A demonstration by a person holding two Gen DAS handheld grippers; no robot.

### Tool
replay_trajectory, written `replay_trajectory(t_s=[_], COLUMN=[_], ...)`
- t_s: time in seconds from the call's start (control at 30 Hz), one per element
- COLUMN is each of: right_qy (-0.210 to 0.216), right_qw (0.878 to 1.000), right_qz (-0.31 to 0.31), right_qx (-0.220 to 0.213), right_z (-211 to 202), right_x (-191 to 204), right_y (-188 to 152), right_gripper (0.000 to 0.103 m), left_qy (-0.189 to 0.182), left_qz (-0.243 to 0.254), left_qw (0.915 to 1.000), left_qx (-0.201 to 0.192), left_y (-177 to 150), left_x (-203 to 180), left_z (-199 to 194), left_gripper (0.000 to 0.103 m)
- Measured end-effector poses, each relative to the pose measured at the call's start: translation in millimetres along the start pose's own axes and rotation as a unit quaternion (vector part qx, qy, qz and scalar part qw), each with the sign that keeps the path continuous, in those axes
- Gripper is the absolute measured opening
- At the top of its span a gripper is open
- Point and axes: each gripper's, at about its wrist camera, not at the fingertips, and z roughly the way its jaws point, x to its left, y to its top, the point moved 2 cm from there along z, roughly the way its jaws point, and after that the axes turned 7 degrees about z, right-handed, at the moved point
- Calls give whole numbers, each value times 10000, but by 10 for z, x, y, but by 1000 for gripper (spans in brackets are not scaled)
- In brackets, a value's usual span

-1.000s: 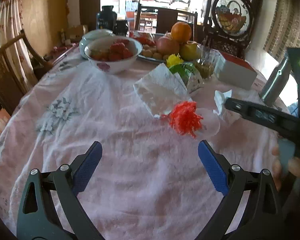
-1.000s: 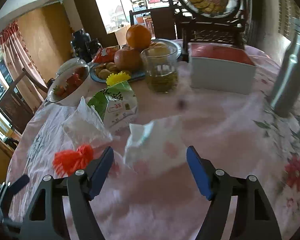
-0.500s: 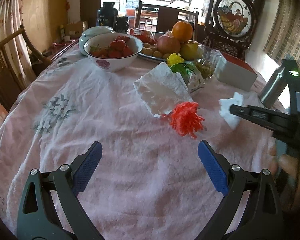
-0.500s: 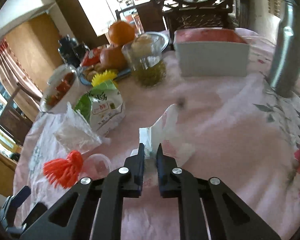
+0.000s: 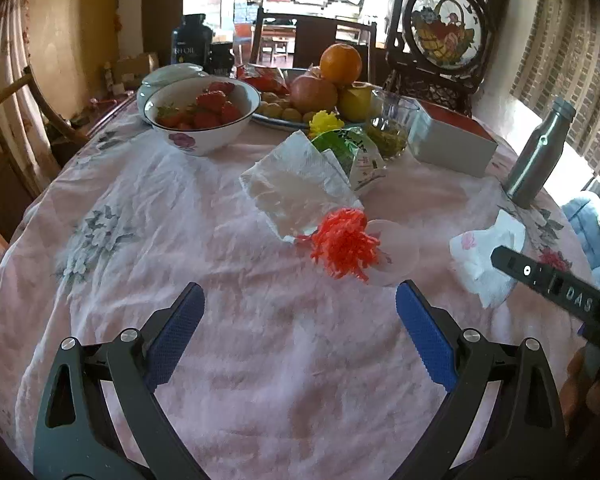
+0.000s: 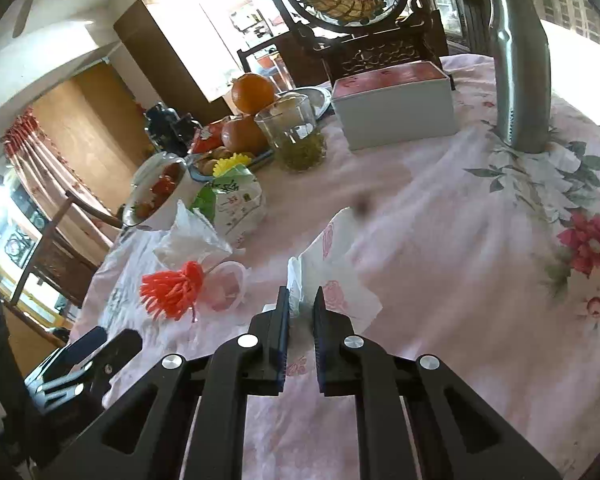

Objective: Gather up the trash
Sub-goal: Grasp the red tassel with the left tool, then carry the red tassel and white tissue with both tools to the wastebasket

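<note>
- Our right gripper (image 6: 300, 300) has just been closing and is now clenched on the crumpled tissue (image 6: 332, 264), with the paper pinched between the blue pads; our left gripper (image 5: 300, 312) is released, jaws wide apart over bare cloth, holding nothing.
- The table (image 5: 140, 240) is the largest thing here, round and covered in a pink flowered cloth, wrinkled and likely to drag along with anything pulled across it.
- The back half is crowded: a bowl of strawberries (image 5: 200, 116), a fruit plate (image 5: 284, 120), a glass (image 6: 296, 140), a white box (image 6: 396, 116) and a metal bottle (image 6: 516, 60) standing upright near the far right rim.
- Nearer the middle lie a clear plastic wrapper (image 5: 296, 188), a green-and-white packet (image 5: 356, 156), an orange tassel (image 5: 344, 244) and a small clear lid (image 5: 396, 252) just beside it.
- The tissue sits toward the right of the table, well apart from the bottle. We judge it very light, soft and easy to tear, so a pinch on its bunched middle, as now, seems right.
- Open room lies in the near half of the table in front of the left gripper. The glass and the bottle could tip if knocked, so we would keep away from them.
</note>
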Motion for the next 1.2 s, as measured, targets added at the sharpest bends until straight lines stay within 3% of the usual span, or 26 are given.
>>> replay_trajectory(t_s=[0.17, 0.37, 0.43, 0.6, 0.7, 0.8, 1.03, 1.2], right_qy=[181, 232, 235, 309, 410, 444, 437, 453], right_qw=[9998, 9997, 9997, 9995, 9990, 9988, 9989, 9983], right_qz=[-35, 25, 11, 42, 92, 46, -79, -306], right_qx=[-4, -62, -92, -93, -134, -180, -170, -193], right_z=[-58, -107, -120, -134, -165, -195, -198, -224], right_x=[-22, -81, -78, -75, -71, -42, 23, 141], right_y=[14, 57, 66, 55, 54, 48, 19, -27], right_gripper=[12, 12, 12, 12, 12, 12, 12, 12], left_qy=[141, 40, 51, -200, -272, -314, -192, 43], left_qz=[155, 301, 269, 204, 170, 88, -67, 69], left_qw=[9998, 9993, 9994, 9977, 9972, 9974, 9996, 10000], left_qx=[10, 200, 225, 620, 668, 650, 192, 42], left_y=[153, 296, 332, 319, 278, 264, 256, 116], left_x=[-99, -255, -246, -227, -214, -175, -14, 11], left_z=[108, 365, 433, 614, 635, 603, 174, -115], left_gripper=[93, 89, 83, 41, 32, 28, 27, 27])
